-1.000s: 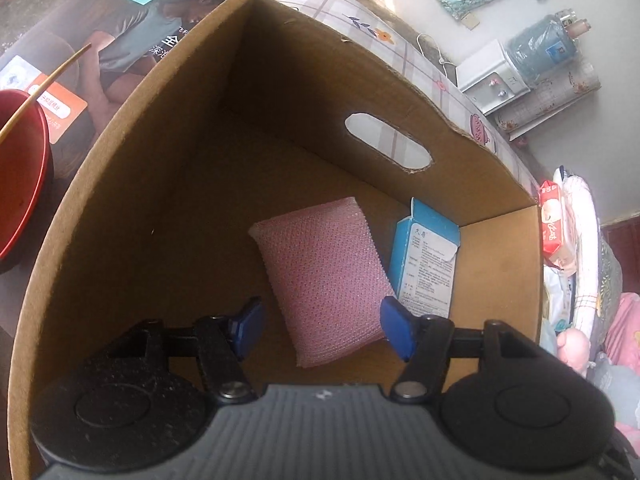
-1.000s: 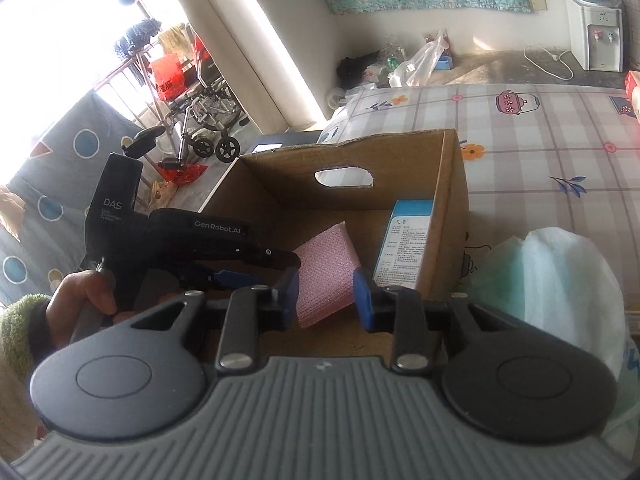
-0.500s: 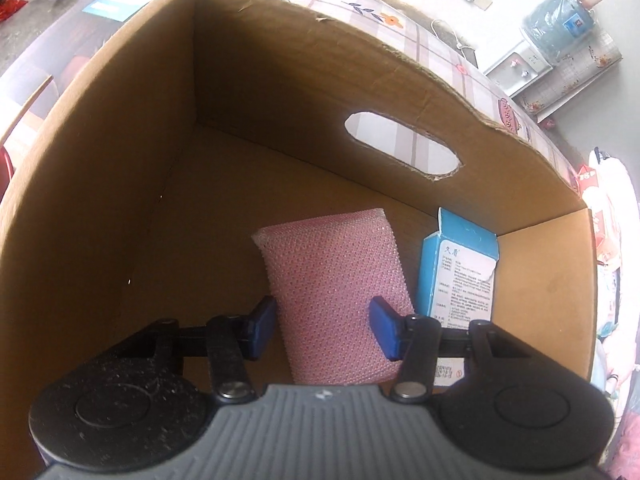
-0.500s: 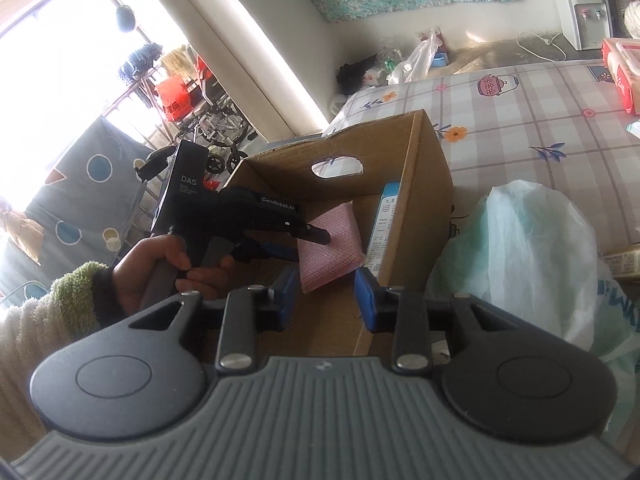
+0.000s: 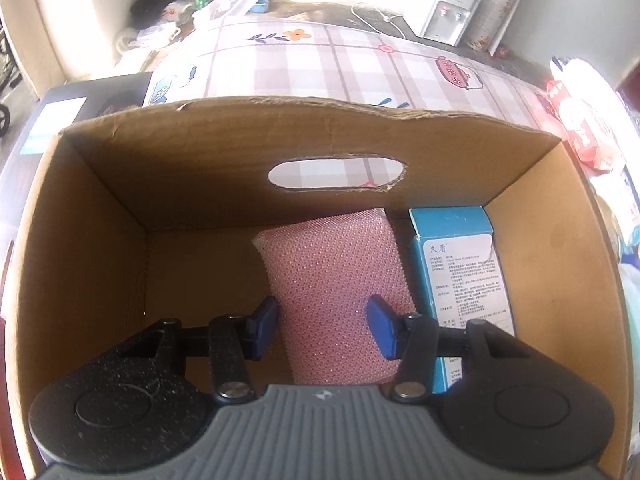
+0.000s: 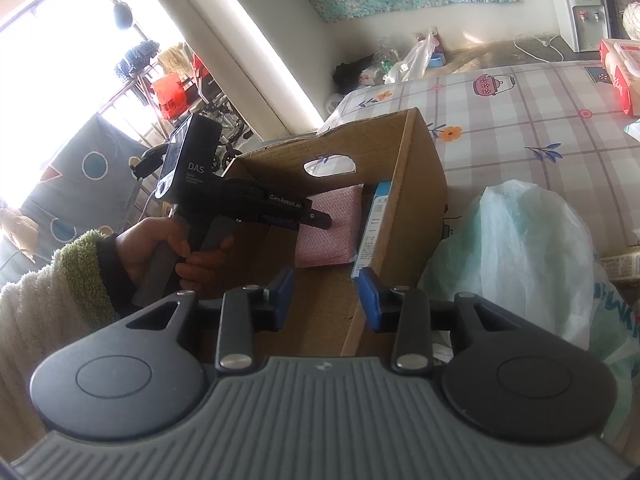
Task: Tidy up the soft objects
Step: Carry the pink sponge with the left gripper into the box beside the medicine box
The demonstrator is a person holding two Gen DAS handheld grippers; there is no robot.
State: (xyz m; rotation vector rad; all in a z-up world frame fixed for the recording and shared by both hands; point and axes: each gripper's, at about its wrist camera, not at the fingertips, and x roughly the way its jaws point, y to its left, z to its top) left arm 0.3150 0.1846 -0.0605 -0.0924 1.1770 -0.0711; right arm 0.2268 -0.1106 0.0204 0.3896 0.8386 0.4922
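A pink mesh sponge point(image 5: 336, 292) lies in the cardboard box point(image 5: 80, 240), leaning toward the far wall beside an upright blue carton point(image 5: 460, 272). My left gripper point(image 5: 324, 330) is open inside the box, its blue pads on either side of the sponge's near end without pinching it. In the right wrist view the sponge point(image 6: 332, 228) and the box point(image 6: 420, 184) show ahead. My right gripper point(image 6: 326, 300) is open and empty, held in front of the box's near corner.
The box stands on a checked bedspread point(image 6: 520, 120). A pale green plastic bag point(image 6: 512, 256) lies right of the box. A red-and-white pack point(image 6: 620, 72) sits at the far right. A water dispenser point(image 6: 576, 4) stands against the back wall.
My left gripper has swung level to face the box's far wall, its pads staying around the sponge. My right gripper has pulled back and to the right of the box.
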